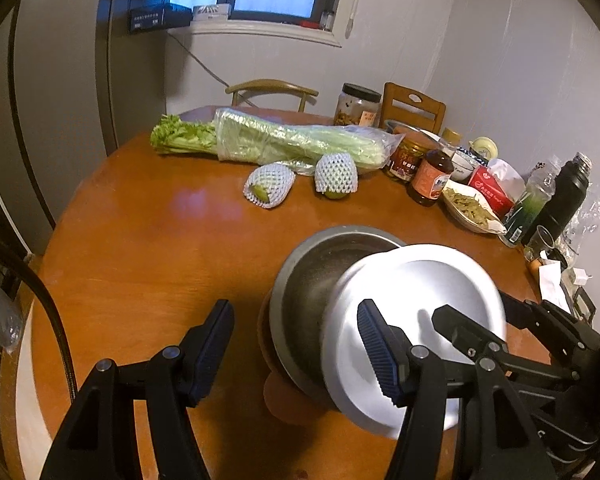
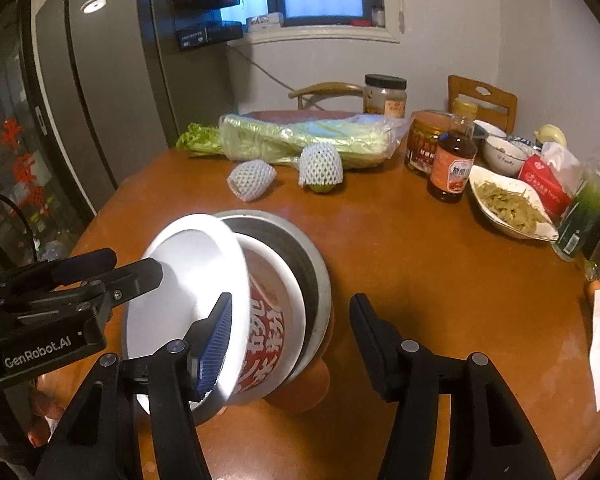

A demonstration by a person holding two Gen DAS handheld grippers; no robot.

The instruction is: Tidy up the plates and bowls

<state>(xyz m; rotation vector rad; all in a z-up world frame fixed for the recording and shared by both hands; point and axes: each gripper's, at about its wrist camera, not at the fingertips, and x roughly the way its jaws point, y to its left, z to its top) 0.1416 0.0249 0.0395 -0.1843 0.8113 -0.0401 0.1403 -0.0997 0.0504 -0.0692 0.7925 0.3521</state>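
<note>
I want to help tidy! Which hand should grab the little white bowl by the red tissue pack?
Probably right: the bowl sits far right, and the right gripper is on that side, jaws open.

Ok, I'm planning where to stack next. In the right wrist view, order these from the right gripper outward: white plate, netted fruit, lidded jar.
1. White plate: at the gripper's left finger, tilted.
2. Netted fruit: mid-table, beside the celery.
3. Lidded jar: far edge, by the chair.
</note>
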